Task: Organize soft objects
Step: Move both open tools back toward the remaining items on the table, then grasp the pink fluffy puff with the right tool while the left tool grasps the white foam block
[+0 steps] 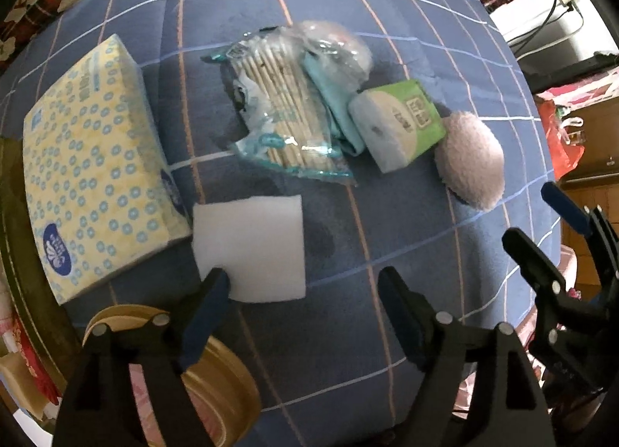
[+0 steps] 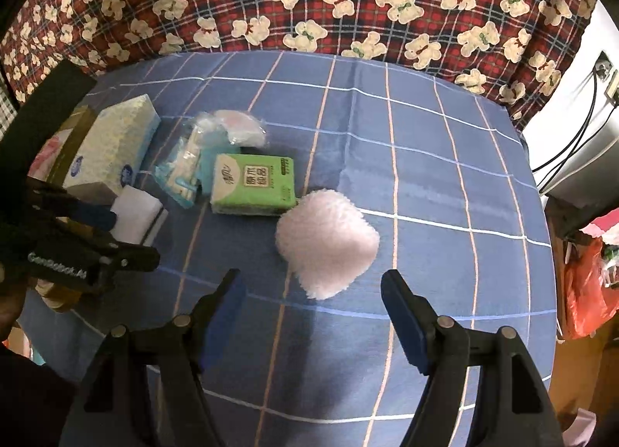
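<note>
Soft items clustered on blue checked bedspread (image 2: 425, 184) — both grippers empty, fingers spread.

Largest first: yellow dotted tissue pack (image 1: 93, 172) at far left; fluffy pink pad (image 2: 327, 242) apart from the rest, just ahead of right gripper (image 2: 313, 307); white sponge (image 1: 251, 245) beside the tissue pack, overlapped at its near corner by one finger of left gripper (image 1: 303, 303); green tissue packet (image 1: 402, 125); crinkly cotton-swab bag (image 1: 286, 114) leaning on the packet. Likely risks: too shallow a pinch letting the pad's pile slip free — or a clamp on the sponge's corner alone folding it, nudging the tissue pack toward the gold-rimmed tin (image 1: 216, 381) at the edge.
</note>
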`<move>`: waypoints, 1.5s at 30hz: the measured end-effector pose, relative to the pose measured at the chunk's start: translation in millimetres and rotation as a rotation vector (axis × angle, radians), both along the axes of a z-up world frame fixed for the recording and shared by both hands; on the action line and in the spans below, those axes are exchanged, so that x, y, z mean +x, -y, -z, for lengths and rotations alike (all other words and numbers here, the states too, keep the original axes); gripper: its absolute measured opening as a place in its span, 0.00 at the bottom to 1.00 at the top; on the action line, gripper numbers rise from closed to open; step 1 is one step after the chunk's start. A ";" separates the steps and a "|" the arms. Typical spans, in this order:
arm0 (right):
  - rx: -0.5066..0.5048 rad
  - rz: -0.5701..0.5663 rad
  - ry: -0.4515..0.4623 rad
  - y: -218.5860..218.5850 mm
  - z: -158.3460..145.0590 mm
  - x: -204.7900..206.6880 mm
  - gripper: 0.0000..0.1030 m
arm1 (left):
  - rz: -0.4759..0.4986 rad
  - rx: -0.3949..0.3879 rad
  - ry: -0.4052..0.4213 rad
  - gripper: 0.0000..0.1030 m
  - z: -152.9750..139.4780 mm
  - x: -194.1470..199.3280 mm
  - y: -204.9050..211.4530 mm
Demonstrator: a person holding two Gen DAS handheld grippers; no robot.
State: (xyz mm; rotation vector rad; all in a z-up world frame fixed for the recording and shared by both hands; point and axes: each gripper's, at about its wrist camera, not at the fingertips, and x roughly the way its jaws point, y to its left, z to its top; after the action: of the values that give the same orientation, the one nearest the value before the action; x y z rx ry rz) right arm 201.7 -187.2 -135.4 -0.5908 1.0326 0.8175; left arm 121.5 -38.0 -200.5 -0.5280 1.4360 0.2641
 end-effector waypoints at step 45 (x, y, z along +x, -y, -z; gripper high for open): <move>0.096 0.126 -0.078 16.1 5.8 37.1 0.31 | 0.100 0.082 0.152 0.07 -56.6 -14.1 0.5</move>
State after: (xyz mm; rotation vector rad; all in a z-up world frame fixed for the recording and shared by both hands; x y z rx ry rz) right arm 238.8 -203.3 -141.2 -0.4104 1.0844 0.7795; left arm 107.3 -38.6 -143.9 -0.3998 1.2937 0.1979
